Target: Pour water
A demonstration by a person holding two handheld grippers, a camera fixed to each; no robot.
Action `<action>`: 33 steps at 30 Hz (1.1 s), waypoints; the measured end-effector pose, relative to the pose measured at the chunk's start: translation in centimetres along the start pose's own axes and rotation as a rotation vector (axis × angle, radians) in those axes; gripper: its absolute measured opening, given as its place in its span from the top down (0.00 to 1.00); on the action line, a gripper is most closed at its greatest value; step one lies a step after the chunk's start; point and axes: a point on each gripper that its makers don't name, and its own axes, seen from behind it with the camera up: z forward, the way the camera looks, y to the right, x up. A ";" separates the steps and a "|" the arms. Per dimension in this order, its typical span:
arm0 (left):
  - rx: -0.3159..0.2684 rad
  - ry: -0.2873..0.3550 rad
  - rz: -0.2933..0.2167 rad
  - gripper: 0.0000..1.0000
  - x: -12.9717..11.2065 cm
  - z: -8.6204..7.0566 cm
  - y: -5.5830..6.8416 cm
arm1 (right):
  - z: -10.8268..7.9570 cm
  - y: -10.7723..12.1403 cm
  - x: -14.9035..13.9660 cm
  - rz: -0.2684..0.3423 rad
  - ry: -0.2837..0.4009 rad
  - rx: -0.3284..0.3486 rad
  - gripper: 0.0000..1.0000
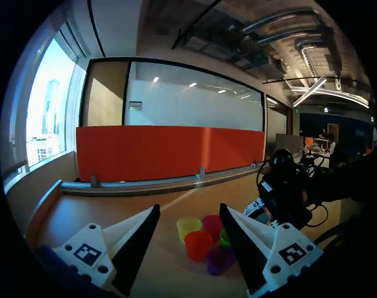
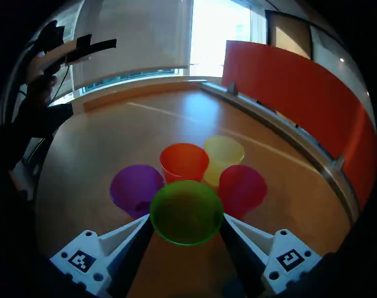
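Five plastic cups stand in a cluster on the wooden table (image 2: 114, 134). They are a green cup (image 2: 187, 212), a purple cup (image 2: 134, 188), an orange cup (image 2: 183, 161), a yellow cup (image 2: 223, 151) and a magenta cup (image 2: 243, 188). My right gripper (image 2: 187, 218) is spread wide, its fingertips at either side of the green cup's rim; I cannot tell if they press on it. My left gripper (image 1: 189, 208) hangs open above the table, with the orange cup (image 1: 198, 244), yellow cup (image 1: 188, 228) and purple cup (image 1: 219, 259) seen beyond its gap. The left gripper (image 2: 84, 47) is also seen held up at the far left.
An orange partition (image 1: 168, 151) with a metal rail runs along the table's far edge. A window (image 2: 218, 35) lies beyond the table end. The hand holding the right gripper (image 1: 282, 198), with cables, sits right of the cups. Bare tabletop stretches to the left.
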 end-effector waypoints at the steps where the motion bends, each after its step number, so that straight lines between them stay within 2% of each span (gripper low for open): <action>1: 0.000 0.000 0.001 0.12 0.0 0.0 0.0 | -0.2 -0.1 0.1 -0.001 0.006 0.000 0.09; 33: -0.011 0.018 0.019 0.12 1.3 -0.3 1.7 | -7.0 -2.1 5.2 -0.012 0.259 -0.047 0.09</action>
